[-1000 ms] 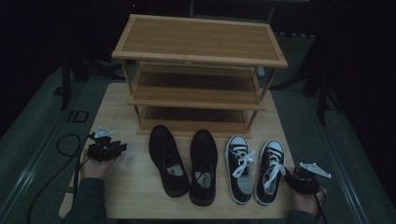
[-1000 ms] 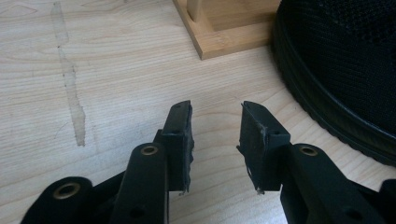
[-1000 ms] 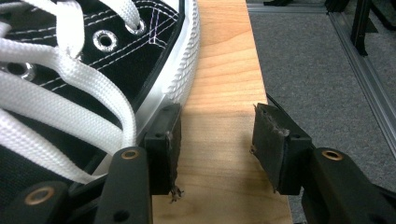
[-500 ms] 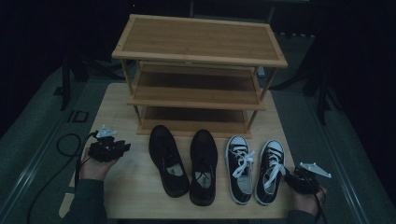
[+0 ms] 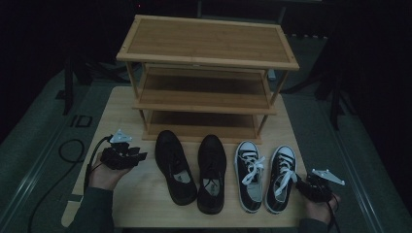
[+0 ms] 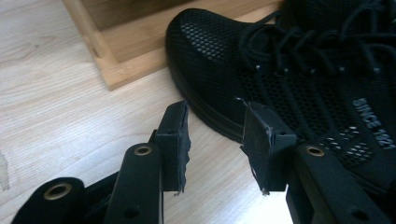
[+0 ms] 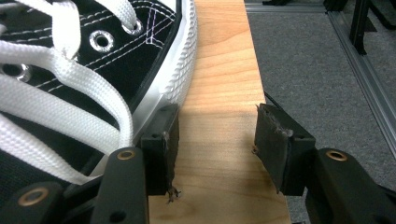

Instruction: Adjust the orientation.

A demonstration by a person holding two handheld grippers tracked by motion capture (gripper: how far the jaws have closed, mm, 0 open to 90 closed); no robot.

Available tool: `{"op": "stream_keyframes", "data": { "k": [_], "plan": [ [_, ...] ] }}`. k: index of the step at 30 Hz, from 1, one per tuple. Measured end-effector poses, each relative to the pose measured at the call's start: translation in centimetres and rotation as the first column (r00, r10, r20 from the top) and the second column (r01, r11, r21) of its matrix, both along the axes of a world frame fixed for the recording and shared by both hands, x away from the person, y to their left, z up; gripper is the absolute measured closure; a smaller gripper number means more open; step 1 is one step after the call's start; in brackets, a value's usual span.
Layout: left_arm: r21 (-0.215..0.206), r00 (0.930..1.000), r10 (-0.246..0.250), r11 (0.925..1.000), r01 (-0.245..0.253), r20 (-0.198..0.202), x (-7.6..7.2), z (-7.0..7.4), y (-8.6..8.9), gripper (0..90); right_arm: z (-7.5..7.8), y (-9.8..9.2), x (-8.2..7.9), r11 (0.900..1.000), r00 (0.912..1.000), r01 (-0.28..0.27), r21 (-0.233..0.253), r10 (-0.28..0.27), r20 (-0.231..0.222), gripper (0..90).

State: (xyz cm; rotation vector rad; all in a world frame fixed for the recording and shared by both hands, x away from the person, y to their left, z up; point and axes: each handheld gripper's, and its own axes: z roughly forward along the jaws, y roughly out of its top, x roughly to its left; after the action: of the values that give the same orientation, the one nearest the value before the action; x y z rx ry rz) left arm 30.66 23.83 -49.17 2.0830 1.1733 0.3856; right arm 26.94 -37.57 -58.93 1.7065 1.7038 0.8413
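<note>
Shoes: two black [image 5: 193,166], two sneakers [image 5: 266,174] | rack [image 5: 206,73]: one | left gripper [image 6: 212,135], right gripper [image 7: 215,144]: agape, empty

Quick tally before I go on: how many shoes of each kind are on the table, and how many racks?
Black mesh shoes: 2 (one, the other)
Black-and-white canvas sneakers: 2 (one, the other)
Wooden shoe rack: 1
Total: 5

— Can you read any words?
— Yes. The black mesh shoe [image 6: 299,70] says "SINCE 1921" in grey letters on its side, at about 4 o'clock in the left gripper view.
</note>
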Motion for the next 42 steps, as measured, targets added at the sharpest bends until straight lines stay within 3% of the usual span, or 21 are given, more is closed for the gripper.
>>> {"op": "stream_keyframes", "data": {
  "k": [9, 12, 16, 20, 28, 31, 42],
  "plan": [
    [0.016, 0.9993, -0.038, 0.9992, 0.038, -0.003, -0.1, 1.4, -0.6, 61.3, 0.0, 0.0, 0.0, 1.000, 1.0000, -0.001, 0.000, 0.001, 0.000, 49.3],
    [0.038, 0.9989, -0.046, 0.9982, 0.045, 0.005, 0.1, 1.8, -1.0, 58.9, 0.0, 0.0, 0.0, 1.000, 1.0000, -0.001, 0.000, 0.001, -0.001, 49.2],
    [0.033, 0.9984, -0.057, 0.9978, 0.057, 0.000, 0.2, 1.9, -1.4, 55.3, 0.0, 0.0, 0.0, 1.000, 1.0000, -0.001, -0.002, 0.001, -0.001, 48.9],
    [0.044, 0.9986, -0.053, 0.9976, 0.053, 0.001, 0.4, 1.9, -1.7, 49.6, 0.0, 0.0, 0.1, 1.000, 1.0000, 0.000, -0.003, 0.000, -0.001, 48.4],
    [0.024, 0.9992, -0.040, 0.9989, 0.040, 0.001, 0.2, 2.3, -2.1, 46.1, 0.0, 0.0, 0.1, 1.000, 1.0000, -0.001, -0.003, 0.001, -0.001, 48.4],
    [0.047, 0.9992, -0.041, 0.9980, 0.041, -0.004, 0.1, 2.8, -2.4, 45.2, 0.0, -0.1, 0.1, 1.000, 1.0000, -0.001, -0.004, 0.001, -0.001, 48.3],
    [0.069, 0.9981, -0.058, 0.9959, 0.059, -0.020, -0.1, 3.0, -3.6, 37.5, 0.0, -0.1, 0.1, 1.000, 1.0000, -0.001, -0.004, 0.001, -0.001, 48.2]
  ]
}}
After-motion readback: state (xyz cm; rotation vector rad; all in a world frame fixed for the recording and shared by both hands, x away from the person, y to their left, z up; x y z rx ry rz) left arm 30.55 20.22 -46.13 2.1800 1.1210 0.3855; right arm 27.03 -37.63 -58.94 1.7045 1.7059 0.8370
